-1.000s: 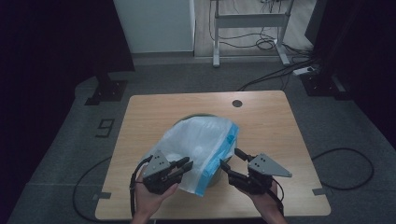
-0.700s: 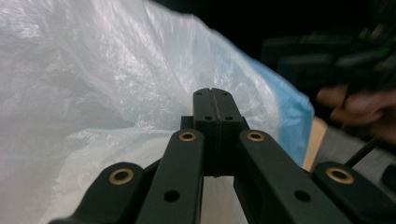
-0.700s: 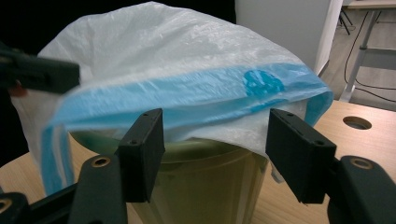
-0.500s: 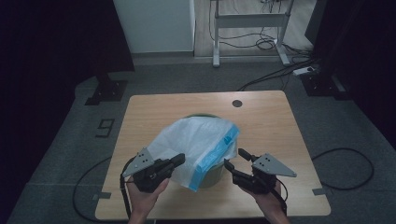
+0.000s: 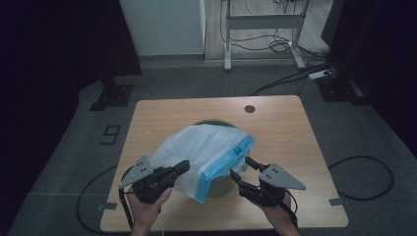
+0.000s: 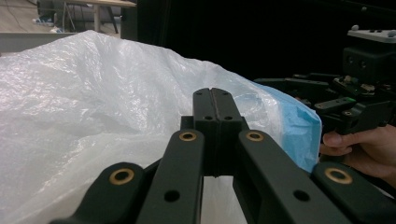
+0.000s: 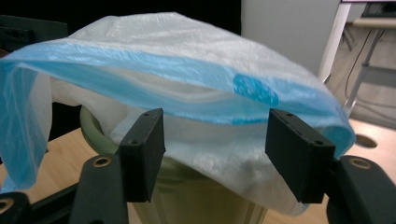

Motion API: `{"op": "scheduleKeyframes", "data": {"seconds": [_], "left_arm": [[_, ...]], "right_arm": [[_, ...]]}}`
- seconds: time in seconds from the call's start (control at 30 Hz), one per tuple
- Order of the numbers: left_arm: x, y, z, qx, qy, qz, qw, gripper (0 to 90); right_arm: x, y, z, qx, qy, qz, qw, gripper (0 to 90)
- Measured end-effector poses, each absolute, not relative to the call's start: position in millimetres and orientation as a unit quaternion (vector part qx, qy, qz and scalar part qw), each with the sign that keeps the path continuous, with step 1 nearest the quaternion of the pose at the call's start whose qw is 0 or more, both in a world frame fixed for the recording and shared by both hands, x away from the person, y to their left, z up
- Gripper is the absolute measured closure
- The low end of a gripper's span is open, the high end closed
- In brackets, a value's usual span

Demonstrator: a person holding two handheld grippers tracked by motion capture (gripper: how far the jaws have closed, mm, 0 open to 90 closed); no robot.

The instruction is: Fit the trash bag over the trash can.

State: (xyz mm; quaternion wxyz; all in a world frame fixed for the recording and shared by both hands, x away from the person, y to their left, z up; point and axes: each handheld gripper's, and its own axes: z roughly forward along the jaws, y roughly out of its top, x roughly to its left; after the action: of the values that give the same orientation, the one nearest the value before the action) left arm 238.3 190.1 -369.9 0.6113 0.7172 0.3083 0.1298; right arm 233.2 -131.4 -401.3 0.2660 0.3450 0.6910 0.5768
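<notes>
Bag (image 5: 206,147) of thin, crinkled translucent white plastic with a blue band along its mouth edge, draped loosely over a green bin (image 5: 221,184) near the table (image 5: 295,123) front edge. Long axis diagonal in the high view, blue mouth toward the right gripper (image 5: 242,169). Left gripper (image 5: 184,166) jaws pressed together against the bag's near side, film between them not discernible; right gripper jaws spread before the blue edge, holding nothing.

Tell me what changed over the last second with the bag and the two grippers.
The left gripper slid outward to the left along the plastic bag and its jaws closed. Whether they pinch the film is unclear. The right gripper stayed open by the blue hem; the bag remains draped over the green bin.
</notes>
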Motion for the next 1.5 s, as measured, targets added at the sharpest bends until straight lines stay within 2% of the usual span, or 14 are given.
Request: {"op": "scheduleKeyframes", "data": {"seconds": [0.7, 0.8, 0.9, 0.93, 1.0, 1.5], "left_arm": [[247.4, 188.9, -365.1, 0.709, 0.317, 0.115, 0.619, 90.0], [246.3, 188.3, -365.9, 0.709, 0.316, 0.115, 0.619, 90.0], [245.1, 189.2, -366.5, 0.708, 0.316, 0.119, 0.62, 90.0], [244.9, 190.1, -366.5, 0.707, 0.317, 0.121, 0.621, 90.0], [244.3, 193.2, -366.3, 0.702, 0.319, 0.127, 0.624, 90.0], [231.9, 219.4, -373.0, 0.673, 0.34, 0.153, 0.638, 90.0]], "right_arm": [[226.1, -95.5, -395.2, 0.269, 0.721, 0.567, 0.293, 38.0], [229.6, -94.6, -393.6, 0.276, 0.714, 0.57, 0.3, 49.4], [235.0, -96.2, -392.6, 0.274, 0.717, 0.571, 0.289, 75.3], [235.0, -96.2, -392.6, 0.274, 0.717, 0.571, 0.289, 75.3], [235.2, -98.5, -393.4, 0.273, 0.717, 0.571, 0.291, 87.5], [211.2, -140.1, -411.9, 0.271, 0.71, 0.584, 0.285, 89.1]]}}
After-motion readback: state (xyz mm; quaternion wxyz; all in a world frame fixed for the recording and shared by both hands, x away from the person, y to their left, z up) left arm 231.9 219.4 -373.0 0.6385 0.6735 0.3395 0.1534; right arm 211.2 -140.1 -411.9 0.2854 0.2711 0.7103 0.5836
